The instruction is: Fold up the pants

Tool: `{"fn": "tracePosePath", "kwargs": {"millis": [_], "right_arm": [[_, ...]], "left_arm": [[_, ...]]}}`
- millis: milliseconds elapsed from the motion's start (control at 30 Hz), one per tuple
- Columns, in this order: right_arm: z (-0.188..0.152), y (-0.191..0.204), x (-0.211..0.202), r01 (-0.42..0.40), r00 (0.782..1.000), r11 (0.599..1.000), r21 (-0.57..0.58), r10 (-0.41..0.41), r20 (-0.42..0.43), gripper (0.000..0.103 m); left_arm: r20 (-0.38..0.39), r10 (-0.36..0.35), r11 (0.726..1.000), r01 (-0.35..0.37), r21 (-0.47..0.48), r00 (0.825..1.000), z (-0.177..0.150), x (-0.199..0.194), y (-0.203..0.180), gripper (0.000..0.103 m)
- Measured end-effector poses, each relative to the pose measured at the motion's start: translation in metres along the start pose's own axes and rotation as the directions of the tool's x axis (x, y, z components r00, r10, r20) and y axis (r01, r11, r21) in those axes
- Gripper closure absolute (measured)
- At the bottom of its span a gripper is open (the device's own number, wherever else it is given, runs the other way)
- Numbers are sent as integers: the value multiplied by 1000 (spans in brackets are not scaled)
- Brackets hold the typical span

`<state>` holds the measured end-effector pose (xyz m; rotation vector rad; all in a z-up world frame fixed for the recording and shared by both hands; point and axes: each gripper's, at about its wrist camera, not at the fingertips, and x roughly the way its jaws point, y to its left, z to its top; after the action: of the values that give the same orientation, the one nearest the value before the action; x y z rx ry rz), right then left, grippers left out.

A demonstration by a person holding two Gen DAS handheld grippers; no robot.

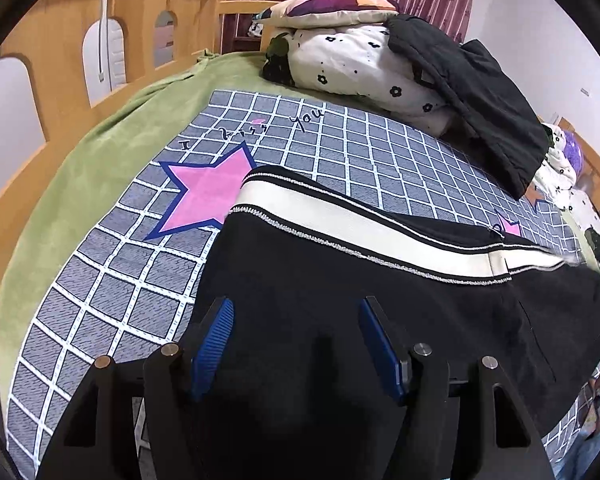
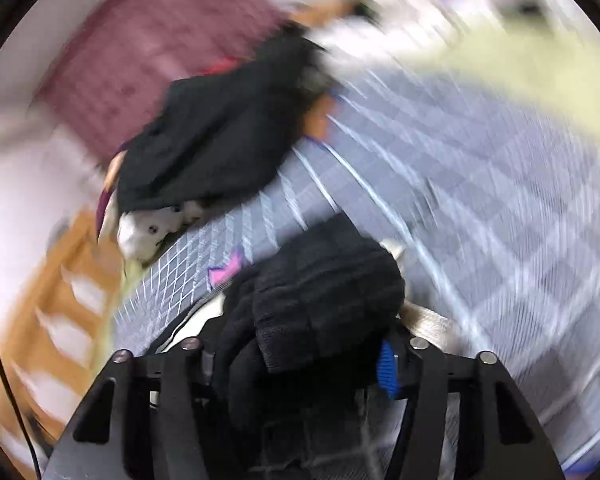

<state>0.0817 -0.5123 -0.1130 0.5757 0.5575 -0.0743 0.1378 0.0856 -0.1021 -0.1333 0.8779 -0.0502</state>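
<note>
The black pants lie on the bed's checked sheet, left tool released above them, right tool seemingly unclamped around bunched cloth, which could slip and spoil the fold.

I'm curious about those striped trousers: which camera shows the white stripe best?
The left wrist view: the white stripe runs sharp and unbroken across the black pants. The right wrist view is blurred, showing only bunched black fabric and a cream scrap of it.
</note>
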Motion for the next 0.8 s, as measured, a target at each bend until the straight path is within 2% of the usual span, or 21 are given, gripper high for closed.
{"fn": "tracePosePath", "kwargs": {"millis": [33, 67, 167, 233, 300, 400, 533, 600, 700, 800], "right_arm": [[2, 10, -7, -4, 999, 996, -89, 7, 40, 47], [0, 21, -13, 30, 997, 977, -213, -16, 71, 47], [-10, 19, 5, 140, 989, 919, -370, -146, 12, 38], [-15, 4, 18, 190, 969, 898, -398, -237, -71, 36], [-19, -8, 11, 160, 969, 909, -385, -218, -114, 33], [-22, -8, -16, 187, 966, 908, -374, -240, -98, 33], [-23, 17, -47, 250, 961, 880, -405, -278, -10, 33], [-25, 40, -58, 223, 971, 885, -408, -240, 11, 33], [-36, 77, -56, 145, 986, 900, -412, -168, -20, 33], [-64, 121, -38, 46, 990, 893, -447, -100, -98, 33]], "left_arm": [[2, 7, 1000, -7, 11, 1000, -1, -2, -2, 40], [7, 18, 1000, -18, 18, 1000, -1, -4, -2, 40], [-4, 41, 999, -41, 23, 999, -4, -7, 3, 40], [-21, 22, 1000, -22, -6, 1000, -9, -8, 10, 40], [-35, 15, 999, -17, -39, 999, -18, -10, 21, 40], [-26, -11, 996, 9, -88, 1000, -33, -21, 38, 40], [-58, -57, 992, 50, -116, 997, -55, -30, 56, 40], [-90, -89, 988, 77, -136, 992, -68, -29, 67, 40], [-114, -164, 970, 139, -200, 980, -83, -21, 81, 40], [-71, -245, 936, 217, -279, 967, -92, -10, 93, 40]]}}
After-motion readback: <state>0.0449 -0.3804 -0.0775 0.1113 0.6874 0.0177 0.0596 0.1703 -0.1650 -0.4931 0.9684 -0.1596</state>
